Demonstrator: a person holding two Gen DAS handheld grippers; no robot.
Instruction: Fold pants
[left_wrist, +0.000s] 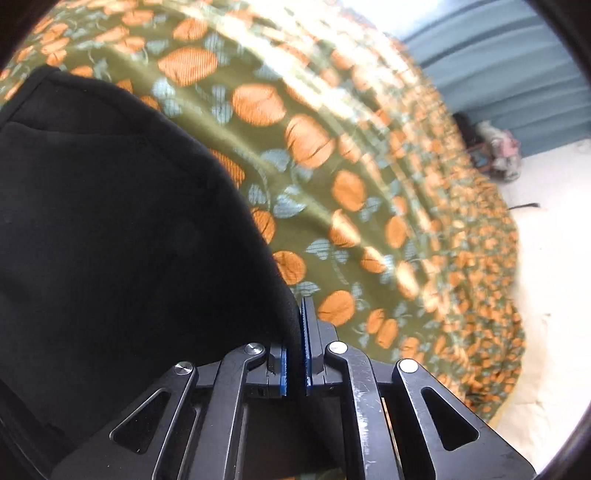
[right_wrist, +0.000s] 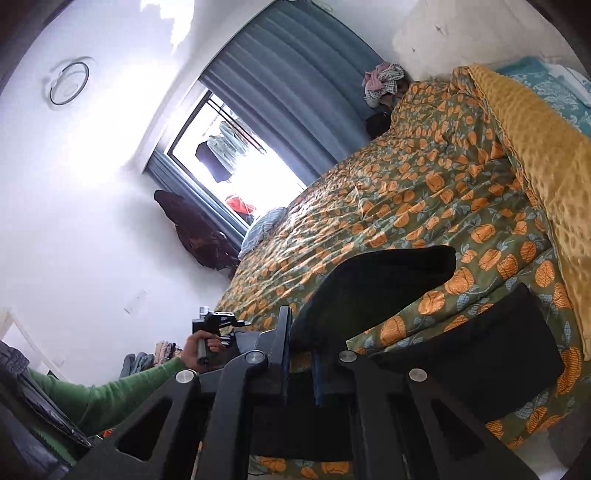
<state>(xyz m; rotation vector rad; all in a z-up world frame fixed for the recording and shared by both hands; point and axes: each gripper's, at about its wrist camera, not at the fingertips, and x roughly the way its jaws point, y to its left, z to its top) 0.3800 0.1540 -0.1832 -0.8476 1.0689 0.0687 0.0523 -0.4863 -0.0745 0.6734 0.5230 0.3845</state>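
The black pants (left_wrist: 122, 221) hang lifted over the bed and fill the left half of the left wrist view. My left gripper (left_wrist: 294, 332) is shut on an edge of them, the blue pads pinching the cloth. In the right wrist view the black pants (right_wrist: 373, 291) rise from my right gripper (right_wrist: 301, 354), which is shut on their edge. Another black part of the pants (right_wrist: 476, 354) lies flat on the bed to the right. The left gripper (right_wrist: 216, 321) shows there too, held in a hand with a green sleeve.
The bed carries a green cover with orange flowers (right_wrist: 424, 192) and a yellow blanket (right_wrist: 535, 155) along its far side. Blue curtains (right_wrist: 288, 74) and a bright window (right_wrist: 236, 155) stand behind. Clothes (right_wrist: 382, 81) are piled by the wall.
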